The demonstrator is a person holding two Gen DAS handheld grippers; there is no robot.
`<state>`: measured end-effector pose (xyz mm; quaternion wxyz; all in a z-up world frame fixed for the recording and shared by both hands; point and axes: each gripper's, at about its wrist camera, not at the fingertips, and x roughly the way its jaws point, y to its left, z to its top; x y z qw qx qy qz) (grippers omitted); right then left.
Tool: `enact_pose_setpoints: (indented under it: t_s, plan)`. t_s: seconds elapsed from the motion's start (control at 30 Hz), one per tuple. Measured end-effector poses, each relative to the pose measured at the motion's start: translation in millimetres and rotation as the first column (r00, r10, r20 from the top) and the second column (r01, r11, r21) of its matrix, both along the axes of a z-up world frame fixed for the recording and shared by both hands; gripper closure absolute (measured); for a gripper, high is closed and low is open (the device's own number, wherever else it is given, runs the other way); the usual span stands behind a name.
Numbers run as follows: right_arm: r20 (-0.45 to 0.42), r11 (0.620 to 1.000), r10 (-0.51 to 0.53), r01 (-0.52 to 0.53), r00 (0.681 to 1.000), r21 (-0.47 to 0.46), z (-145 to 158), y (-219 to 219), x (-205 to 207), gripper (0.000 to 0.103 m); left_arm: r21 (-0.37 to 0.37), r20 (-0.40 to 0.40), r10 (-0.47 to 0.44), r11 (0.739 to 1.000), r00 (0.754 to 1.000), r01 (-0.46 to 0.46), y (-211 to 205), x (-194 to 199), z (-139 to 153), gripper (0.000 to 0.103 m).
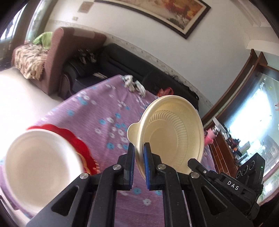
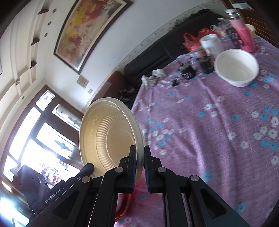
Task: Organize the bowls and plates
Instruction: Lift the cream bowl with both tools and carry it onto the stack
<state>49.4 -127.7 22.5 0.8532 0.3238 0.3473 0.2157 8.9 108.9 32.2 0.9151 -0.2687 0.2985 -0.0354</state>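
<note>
Purple floral cloth (image 2: 209, 131) covers the desk, with a dark sofa (image 1: 132, 66) and a framed painting (image 1: 167, 12) on the white wall behind it.

From the left wrist view, the left tool (image 1: 139, 153) is clamped on the rim of a cream plastic bowl (image 1: 170, 132), which is held off the desk and tipped on edge so its ribbed inside faces the camera; a small tab sticks out from the rim at the upper left. Lower left, a white bowl (image 1: 40, 165) rests on the cloth, partly over a red scalloped plate (image 1: 82, 148), though blur makes it hard to say whether the two touch.

From the right wrist view, the right tool (image 2: 140, 155) is closed on the rim of a cream ribbed bowl (image 2: 108, 136), also tilted on edge above the desk's near side. It may be the same bowl that the left tool holds, but the views do not settle that. Farther back on the desk stands a second white bowl (image 2: 237, 67), upright, near a white cup (image 2: 211, 43), some dark jars (image 2: 188, 69) and a pink bottle (image 2: 242, 33). A crumpled white cloth (image 2: 153, 76) lies at the desk's far edge.
</note>
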Motion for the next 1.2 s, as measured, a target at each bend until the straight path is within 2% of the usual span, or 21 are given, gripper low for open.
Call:
enact_pose_setpoints:
  t_s: [0.33, 0.7, 0.87, 1.2]
  plan:
    - [0.035, 0.996, 0.091, -0.09, 0.995, -0.01, 16, 60, -19, 0.093, 0.007, 0.041, 0.104, 0.995, 0.994, -0.104, 47, -43, 11, 0.093]
    - [0.023, 0.985, 0.171, -0.17, 0.985, -0.022, 12, 109, -33, 0.093, 0.022, 0.049, 0.183, 0.983, 0.982, -0.184, 82, -81, 13, 0.093]
    - [-0.005, 0.977, 0.209, -0.209, 0.978, -0.03, 2, 130, -35, 0.092, 0.043, 0.012, 0.198, 0.979, 0.98, -0.198, 99, -88, 4, 0.093]
    - [-0.123, 0.967, 0.234, -0.244, 0.964, -0.071, -39, 166, -26, 0.092, 0.113, -0.125, 0.194, 0.977, 0.973, -0.18, 123, -76, -27, 0.093]
